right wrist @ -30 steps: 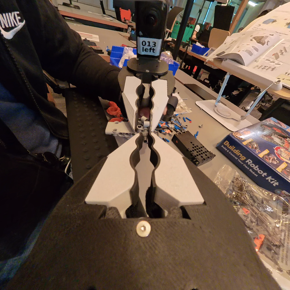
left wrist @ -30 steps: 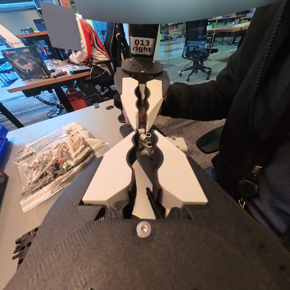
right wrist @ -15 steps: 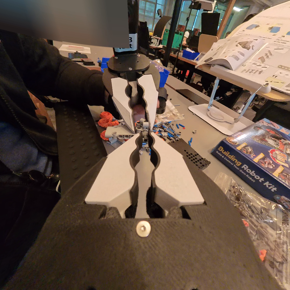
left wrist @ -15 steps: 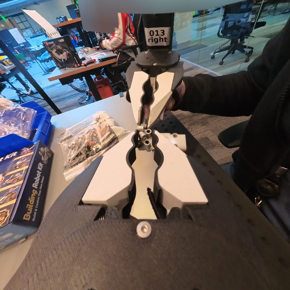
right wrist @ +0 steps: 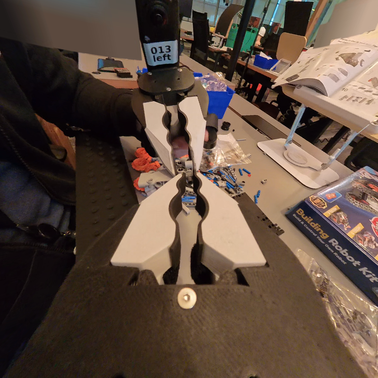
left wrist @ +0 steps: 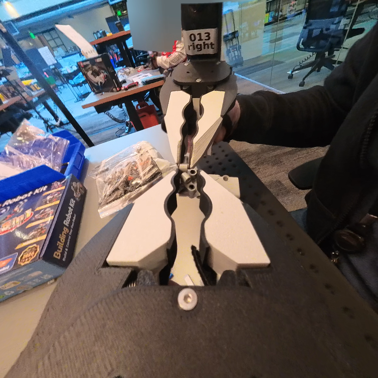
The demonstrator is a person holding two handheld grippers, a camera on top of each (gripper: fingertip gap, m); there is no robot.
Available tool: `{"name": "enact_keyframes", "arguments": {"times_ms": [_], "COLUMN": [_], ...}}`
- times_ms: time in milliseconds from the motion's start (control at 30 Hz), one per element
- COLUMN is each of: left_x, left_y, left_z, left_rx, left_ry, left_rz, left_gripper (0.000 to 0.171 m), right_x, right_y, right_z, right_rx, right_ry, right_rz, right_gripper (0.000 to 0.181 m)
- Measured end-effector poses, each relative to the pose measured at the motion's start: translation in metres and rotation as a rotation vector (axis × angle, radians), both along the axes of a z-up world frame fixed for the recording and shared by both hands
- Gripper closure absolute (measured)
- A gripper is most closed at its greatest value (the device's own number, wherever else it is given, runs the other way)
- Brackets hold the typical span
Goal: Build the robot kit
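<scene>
In the left wrist view my left gripper [left wrist: 188, 176] is shut on a small grey connector block [left wrist: 190, 183] with round holes and holds it above the table. My right gripper [left wrist: 185, 162] faces it tip to tip and is shut on a small thin pin [left wrist: 186, 157] that meets the block's top. In the right wrist view my right gripper [right wrist: 189, 175] pinches the pin [right wrist: 190, 180]. The left gripper [right wrist: 185, 168] stands just beyond it with the grey block [right wrist: 188, 163]. A person's dark-sleeved arms hold both grippers.
A blue kit box [left wrist: 41, 221] [right wrist: 337, 225] and a clear bag of parts [left wrist: 126, 178] lie on the grey table. Loose blue and grey parts [right wrist: 225, 178] and orange wheels [right wrist: 143, 161] lie below the grippers. A black perforated plate [left wrist: 255, 204], a blue bin [left wrist: 51, 155] and a booklet on a stand [right wrist: 327, 67] are nearby. Less than 4 cm separates the two grippers' tips.
Both grippers stay shut and tip to tip. They have turned together, so the left view now takes in the kit box and blue bin, and the right view shows more of the loose parts.
</scene>
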State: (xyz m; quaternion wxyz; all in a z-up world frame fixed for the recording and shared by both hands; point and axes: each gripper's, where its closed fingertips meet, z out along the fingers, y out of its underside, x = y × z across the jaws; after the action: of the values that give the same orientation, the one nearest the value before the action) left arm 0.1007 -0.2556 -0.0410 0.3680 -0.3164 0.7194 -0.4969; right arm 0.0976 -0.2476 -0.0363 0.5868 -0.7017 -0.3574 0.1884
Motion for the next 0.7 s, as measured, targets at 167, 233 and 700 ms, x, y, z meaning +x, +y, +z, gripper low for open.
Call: {"name": "enact_keyframes", "arguments": {"times_ms": [167,233,700], "left_x": [-0.013,-0.026,-0.078], "left_y": [0.028,0.049,0.129], "left_z": [-0.007,-0.012,-0.089], "left_rx": [0.056,0.083,0.144], "left_ry": [0.059,0.096,0.427], "left_rz": [0.098,0.161,0.417], "left_gripper": [0.137,0.141,0.145], "right_x": [0.02,0.03,0.051], "right_y": [0.011,0.013,0.032], "right_z": [-0.028,-0.049,-0.152], "right_rx": [-0.114,-0.197,-0.538], "right_ry": [-0.006,-0.019,-0.344], "right_rz": [-0.106,-0.146,-0.357], "right_gripper": [0.176,0.176,0.175]}}
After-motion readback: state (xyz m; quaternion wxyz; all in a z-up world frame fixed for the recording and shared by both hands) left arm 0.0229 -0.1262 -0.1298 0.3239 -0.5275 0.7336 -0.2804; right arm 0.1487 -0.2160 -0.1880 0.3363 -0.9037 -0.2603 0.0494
